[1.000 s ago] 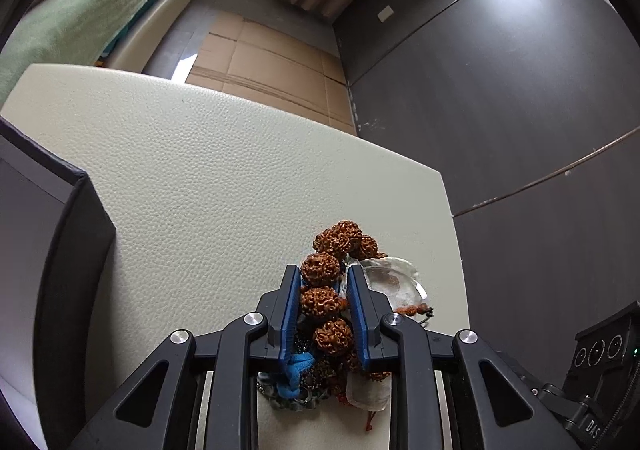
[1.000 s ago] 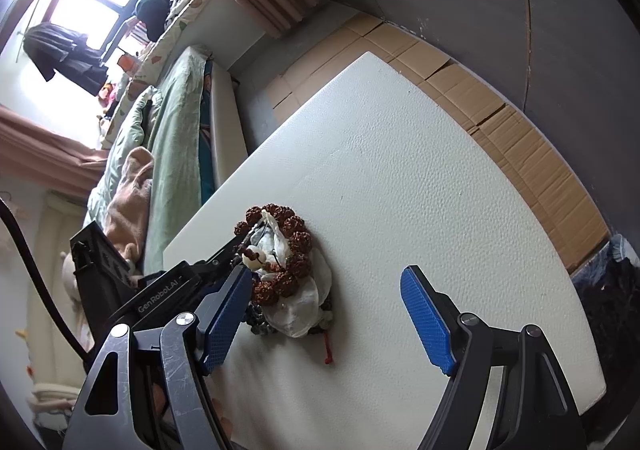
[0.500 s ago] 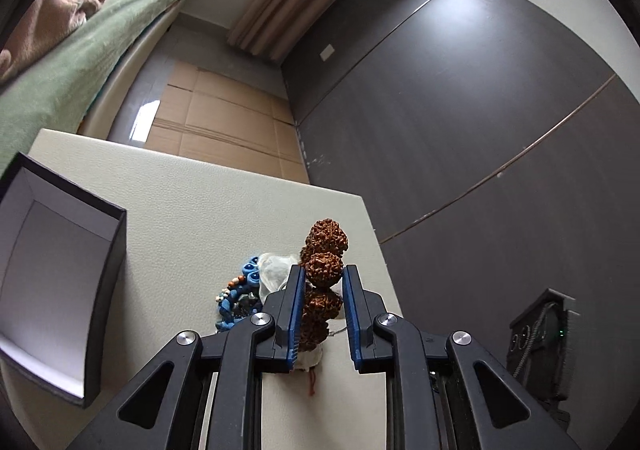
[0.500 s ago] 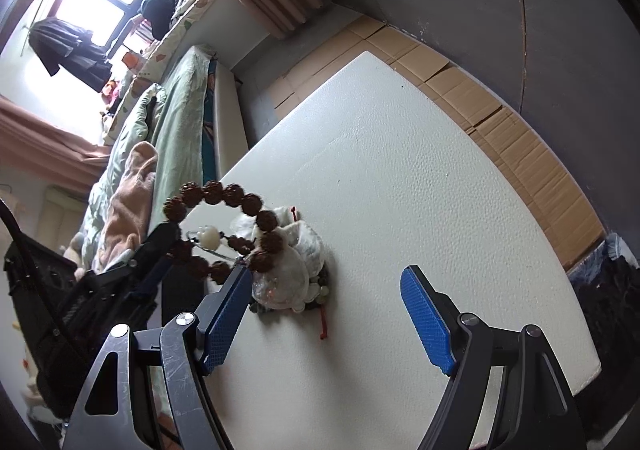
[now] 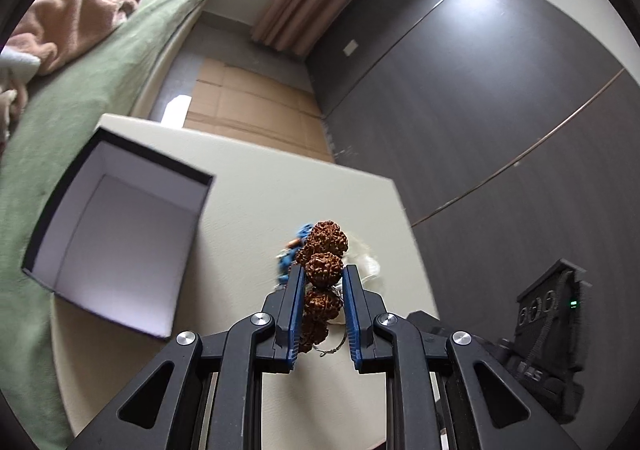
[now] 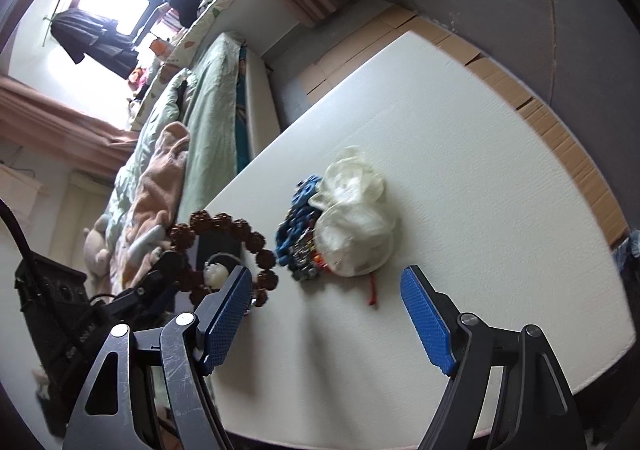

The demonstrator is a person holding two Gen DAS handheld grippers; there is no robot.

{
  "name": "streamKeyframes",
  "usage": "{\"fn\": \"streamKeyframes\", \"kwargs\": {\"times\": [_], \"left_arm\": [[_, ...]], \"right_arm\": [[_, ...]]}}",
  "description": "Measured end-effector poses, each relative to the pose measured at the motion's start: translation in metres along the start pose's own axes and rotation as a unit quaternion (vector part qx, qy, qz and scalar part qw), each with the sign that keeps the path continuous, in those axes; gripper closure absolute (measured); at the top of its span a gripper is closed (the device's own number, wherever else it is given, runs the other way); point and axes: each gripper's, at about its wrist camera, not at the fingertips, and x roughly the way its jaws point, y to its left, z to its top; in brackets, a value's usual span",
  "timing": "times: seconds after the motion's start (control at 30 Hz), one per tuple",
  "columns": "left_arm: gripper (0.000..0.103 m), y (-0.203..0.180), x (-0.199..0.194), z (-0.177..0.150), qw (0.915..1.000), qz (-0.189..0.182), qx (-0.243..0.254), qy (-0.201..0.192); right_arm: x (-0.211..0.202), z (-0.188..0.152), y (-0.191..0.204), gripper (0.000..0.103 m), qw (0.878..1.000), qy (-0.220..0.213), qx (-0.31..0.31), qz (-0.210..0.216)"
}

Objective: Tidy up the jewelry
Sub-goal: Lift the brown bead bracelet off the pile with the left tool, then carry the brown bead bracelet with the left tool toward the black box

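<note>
Jewelry mostly waits: we pinch the brown bead bracelet (image 5: 323,270) in our left fingers (image 5: 294,304) above the desk (image 6: 500,170); right fingers (image 6: 424,320) gape empty; the box (image 5: 116,242) holds nothing, the pile (image 6: 340,226) remains.

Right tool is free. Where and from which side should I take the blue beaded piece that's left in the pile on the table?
Grip the blue beaded piece at its exposed edge facing away from the white pouch, coming down from above with the right tool, open. The pouch crowds its other side, and the strand lies flat and bunched, so pinching across the heap should work best.
</note>
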Motion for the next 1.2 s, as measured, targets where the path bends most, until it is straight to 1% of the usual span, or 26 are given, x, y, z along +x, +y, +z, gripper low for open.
{"fn": "streamKeyframes", "kwargs": {"times": [0.13, 0.23, 0.3, 0.33, 0.37, 0.5, 0.6, 0.67, 0.7, 0.73, 0.77, 0.8, 0.83, 0.87, 0.93, 0.97, 1.03, 1.2], "left_arm": [[0.083, 0.011, 0.012, -0.001, 0.9996, 0.008, -0.017, 0.019], [0.083, 0.014, 0.016, 0.002, 0.9995, 0.009, -0.023, 0.021], [0.083, 0.017, 0.018, 0.003, 0.9994, 0.006, -0.027, 0.022], [0.083, 0.018, 0.020, 0.003, 0.9992, 0.003, -0.030, 0.027], [0.083, 0.019, 0.021, 0.002, 0.9990, 0.000, -0.033, 0.030], [0.083, 0.021, 0.024, 0.002, 0.9986, -0.008, -0.039, 0.036], [0.083, 0.023, 0.026, 0.003, 0.9981, -0.014, -0.045, 0.039], [0.083, 0.024, 0.027, 0.003, 0.9981, -0.010, -0.046, 0.040], [0.083, 0.024, 0.028, 0.003, 0.9979, -0.009, -0.048, 0.041], [0.083, 0.026, 0.029, 0.003, 0.9977, -0.011, -0.051, 0.044], [0.083, 0.027, 0.030, 0.003, 0.9975, -0.012, -0.053, 0.045], [0.083, 0.028, 0.030, 0.003, 0.9973, -0.013, -0.055, 0.046], [0.083, 0.029, 0.031, 0.003, 0.9972, -0.014, -0.057, 0.048], [0.083, 0.029, 0.031, 0.003, 0.9970, -0.016, -0.057, 0.049], [0.083, 0.028, 0.033, 0.002, 0.9971, -0.013, -0.056, 0.051], [0.083, 0.027, 0.033, 0.002, 0.9972, -0.009, -0.054, 0.050], [0.083, 0.024, 0.033, 0.002, 0.9978, 0.000, -0.048, 0.047], [0.083, 0.025, 0.034, 0.000, 0.9979, 0.005, -0.045, 0.047]], "right_arm": [[0.018, -0.011, 0.017, 0.025, 0.999, 0.034, -0.012, 0.038], [0.032, -0.018, 0.025, 0.025, 0.998, 0.050, -0.011, 0.046], [0.043, -0.021, 0.028, 0.035, 0.997, 0.062, -0.010, 0.046], [0.049, -0.022, 0.030, 0.043, 0.996, 0.071, -0.009, 0.049], [0.053, -0.024, 0.031, 0.045, 0.996, 0.076, -0.008, 0.050], [0.059, -0.026, 0.035, 0.047, 0.996, 0.075, -0.019, 0.042], [0.062, -0.025, 0.037, 0.047, 0.995, 0.079, -0.020, 0.053], [0.065, -0.025, 0.037, 0.047, 0.995, 0.079, -0.018, 0.056], [0.066, -0.025, 0.037, 0.050, 0.995, 0.079, -0.017, 0.058], [0.067, -0.025, 0.036, 0.058, 0.995, 0.080, -0.015, 0.064], [0.070, -0.024, 0.036, 0.069, 0.994, 0.083, -0.012, 0.072], [0.070, -0.024, 0.036, 0.073, 0.993, 0.084, -0.009, 0.078], [0.071, -0.024, 0.036, 0.081, 0.993, 0.085, -0.007, 0.085], [0.073, -0.024, 0.038, 0.091, 0.993, 0.084, -0.008, 0.084], [0.070, -0.026, 0.036, 0.094, 0.994, 0.080, -0.012, 0.073], [0.070, -0.026, 0.035, 0.097, 0.995, 0.078, -0.013, 0.069], [0.069, -0.025, 0.033, 0.100, 0.995, 0.073, -0.013, 0.065], [0.055, -0.023, 0.032, 0.101, 0.997, 0.050, -0.023, 0.051]]}}
